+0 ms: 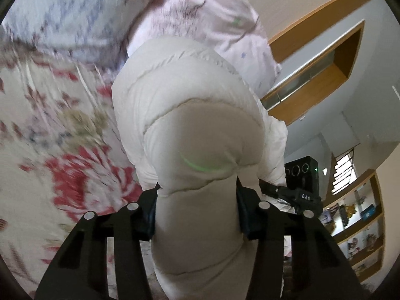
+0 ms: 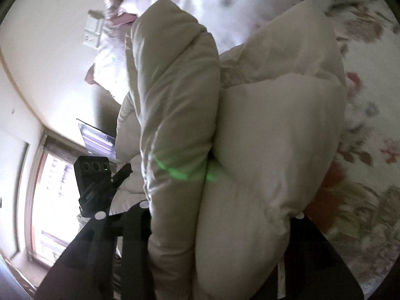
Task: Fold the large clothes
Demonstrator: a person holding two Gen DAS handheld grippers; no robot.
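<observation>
Left gripper (image 1: 196, 215) pinches a puffy, quilted cream down jacket (image 1: 190, 105) between its black fingers above the floral bedsheet (image 1: 50, 125), right gripper (image 2: 220, 215) likewise clamped around thick bunched folds of that jacket (image 2: 262, 130).

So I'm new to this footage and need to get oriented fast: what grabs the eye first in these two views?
The puffy cream jacket fills the middle of both views, bunched between the fingers of the left gripper and the right gripper. Behind it lies a bedspread with red flowers, blurred. A pale pillow sits at the top.
</observation>
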